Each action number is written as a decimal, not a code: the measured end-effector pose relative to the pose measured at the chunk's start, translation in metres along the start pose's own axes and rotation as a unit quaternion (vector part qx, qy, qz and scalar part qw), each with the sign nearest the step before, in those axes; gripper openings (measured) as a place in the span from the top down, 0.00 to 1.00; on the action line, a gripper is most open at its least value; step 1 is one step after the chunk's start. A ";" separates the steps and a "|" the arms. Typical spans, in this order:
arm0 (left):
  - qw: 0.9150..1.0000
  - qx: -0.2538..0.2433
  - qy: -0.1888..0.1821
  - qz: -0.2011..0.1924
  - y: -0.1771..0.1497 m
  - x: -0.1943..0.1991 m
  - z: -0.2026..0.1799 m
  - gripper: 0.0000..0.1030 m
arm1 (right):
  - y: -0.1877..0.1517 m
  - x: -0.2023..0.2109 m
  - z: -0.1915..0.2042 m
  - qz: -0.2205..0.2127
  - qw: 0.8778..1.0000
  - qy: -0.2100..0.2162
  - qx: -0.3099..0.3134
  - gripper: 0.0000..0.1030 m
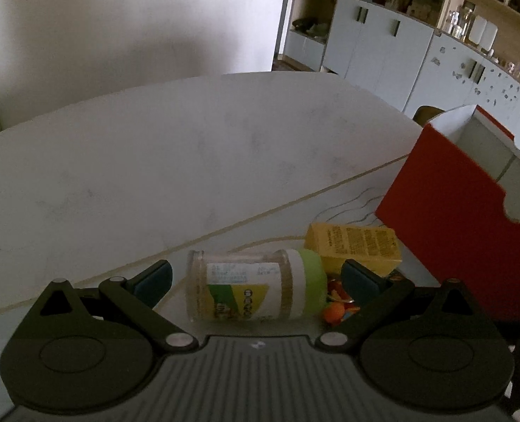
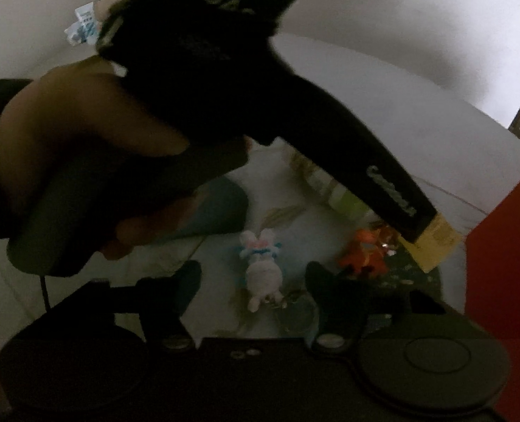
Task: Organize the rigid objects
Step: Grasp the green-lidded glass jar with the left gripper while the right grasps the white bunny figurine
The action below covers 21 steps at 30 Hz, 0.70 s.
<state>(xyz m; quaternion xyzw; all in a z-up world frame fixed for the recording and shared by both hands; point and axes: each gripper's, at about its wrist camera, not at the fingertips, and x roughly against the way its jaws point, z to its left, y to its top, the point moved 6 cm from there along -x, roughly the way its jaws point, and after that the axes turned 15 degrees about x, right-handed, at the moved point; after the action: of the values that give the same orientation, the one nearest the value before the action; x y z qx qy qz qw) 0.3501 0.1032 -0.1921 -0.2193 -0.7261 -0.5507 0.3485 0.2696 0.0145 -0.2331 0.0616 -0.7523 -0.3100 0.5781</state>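
A clear jar (image 1: 245, 285) with a green lid lies on its side on the white table (image 1: 189, 161). My left gripper (image 1: 256, 274) is open, a finger on each side of the jar, pads clear of it. Behind the jar lies a yellow carton (image 1: 354, 246), and an orange toy (image 1: 333, 311) peeks out by the lid. In the right wrist view a small white bunny keychain (image 2: 263, 274) lies between the fingers of my right gripper (image 2: 254, 281), which is open and not touching it. The orange toy (image 2: 365, 249) and yellow carton (image 2: 432, 246) lie beyond.
A red box (image 1: 456, 232) with an open white inside stands at the right, close to the carton. A hand holding the left gripper's black body (image 2: 224, 81) crosses the upper right wrist view. White cabinets (image 1: 383, 45) and shelves stand beyond the table.
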 end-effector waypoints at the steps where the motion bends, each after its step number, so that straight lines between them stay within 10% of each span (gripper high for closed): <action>1: 1.000 0.001 -0.001 0.002 -0.001 -0.001 0.000 0.00 | 0.000 -0.001 0.001 0.001 1.000 0.000 0.001 0.43; 21: 1.000 0.000 0.000 -0.010 -0.003 -0.009 0.006 0.13 | -0.003 0.008 0.024 0.002 1.000 -0.026 0.013 0.74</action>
<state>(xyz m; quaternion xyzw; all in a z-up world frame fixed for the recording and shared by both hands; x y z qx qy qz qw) 0.3524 0.1082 -0.2017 -0.2123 -0.7283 -0.5543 0.3426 0.2446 0.0175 -0.2314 0.0593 -0.7708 -0.3005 0.5586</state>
